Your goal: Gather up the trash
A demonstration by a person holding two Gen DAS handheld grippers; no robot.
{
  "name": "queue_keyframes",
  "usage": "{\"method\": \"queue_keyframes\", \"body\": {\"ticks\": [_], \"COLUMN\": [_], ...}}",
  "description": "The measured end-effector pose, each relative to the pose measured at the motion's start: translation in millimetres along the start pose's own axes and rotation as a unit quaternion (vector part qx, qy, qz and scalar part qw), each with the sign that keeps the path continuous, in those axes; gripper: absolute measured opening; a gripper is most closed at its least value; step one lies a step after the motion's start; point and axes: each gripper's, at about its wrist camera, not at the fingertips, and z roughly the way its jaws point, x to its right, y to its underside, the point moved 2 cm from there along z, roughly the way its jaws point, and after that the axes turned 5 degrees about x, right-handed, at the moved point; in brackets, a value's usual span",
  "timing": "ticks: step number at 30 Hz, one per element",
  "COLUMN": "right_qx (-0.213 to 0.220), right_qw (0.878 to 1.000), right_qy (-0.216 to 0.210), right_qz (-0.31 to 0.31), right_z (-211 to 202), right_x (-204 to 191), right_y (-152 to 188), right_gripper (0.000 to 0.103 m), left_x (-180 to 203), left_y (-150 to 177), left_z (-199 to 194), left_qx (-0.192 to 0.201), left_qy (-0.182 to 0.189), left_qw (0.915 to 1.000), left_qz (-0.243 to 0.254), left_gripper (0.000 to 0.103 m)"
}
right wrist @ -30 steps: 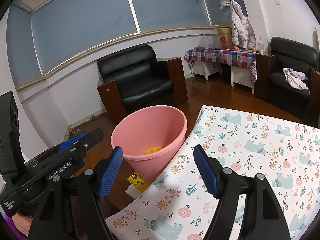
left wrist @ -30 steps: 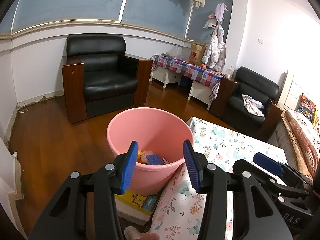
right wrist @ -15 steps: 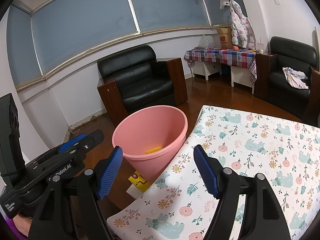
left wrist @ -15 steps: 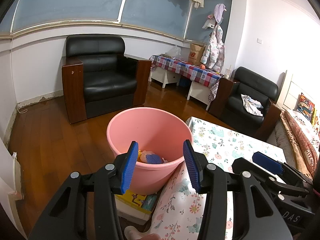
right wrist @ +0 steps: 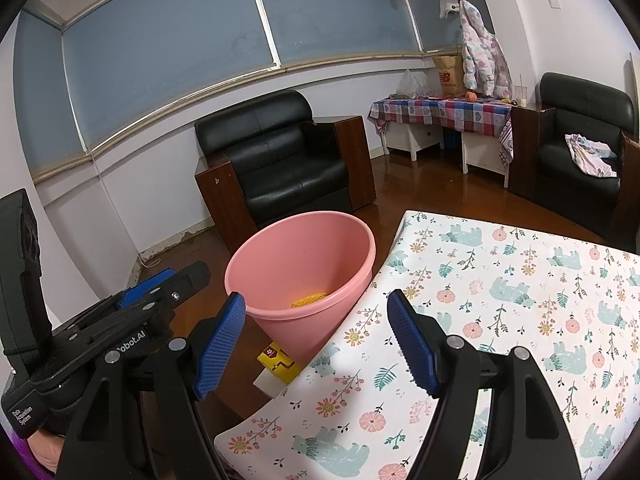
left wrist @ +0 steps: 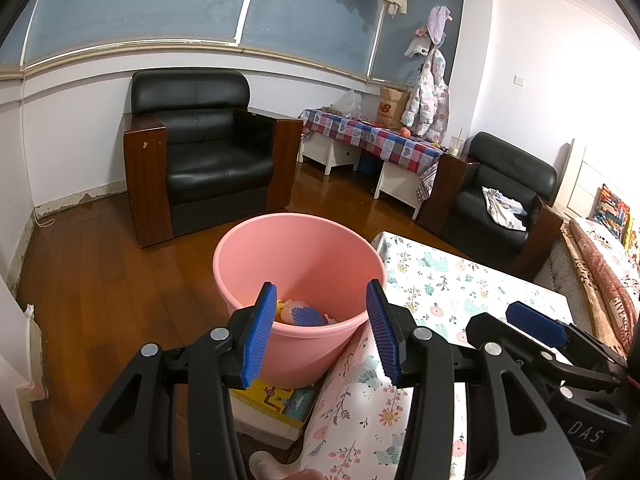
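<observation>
A pink bucket (left wrist: 298, 264) stands on the wooden floor beside the table corner; it also shows in the right wrist view (right wrist: 300, 264). Trash lies in its bottom: a pink and blue piece (left wrist: 300, 314) and a yellow piece (right wrist: 307, 301). My left gripper (left wrist: 320, 330) is open and empty, held just above the bucket's near rim. My right gripper (right wrist: 316, 340) is open and empty, over the corner of the floral tablecloth (right wrist: 500, 320). The right gripper shows in the left wrist view (left wrist: 536, 330), and the left gripper shows in the right wrist view (right wrist: 152, 284).
A yellow box (left wrist: 276, 400) lies on the floor under the bucket's near side. A black armchair (left wrist: 208, 152) stands behind the bucket, a second armchair (left wrist: 500, 192) at the right, and a checked-cloth table (left wrist: 372, 140) against the far wall.
Both grippers have barely moved; the views shift very slightly. Both stay open and empty.
</observation>
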Motion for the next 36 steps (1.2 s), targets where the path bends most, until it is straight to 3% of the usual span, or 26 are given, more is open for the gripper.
{"method": "queue_keyframes", "body": {"ticks": [9,36], "right_qx": [0.031,0.044], "right_qw": [0.999,0.999], "right_qy": [0.013,0.018], "right_qz": [0.001,-0.004], "right_z": [-15.6,-29.7], "right_x": [-5.7,-5.0], "right_y": [-1.7,-2.4], "right_gripper": [0.072,0.072], "left_x": [4.6,5.2], "left_y": [2.0,0.8], "left_z": [-3.8,-5.3], "left_qx": [-0.002,0.000], "left_qy": [-0.003,-0.003], "left_qw": [1.0000,1.0000], "left_qz": [-0.001,0.001], "left_gripper": [0.047,0.047]}}
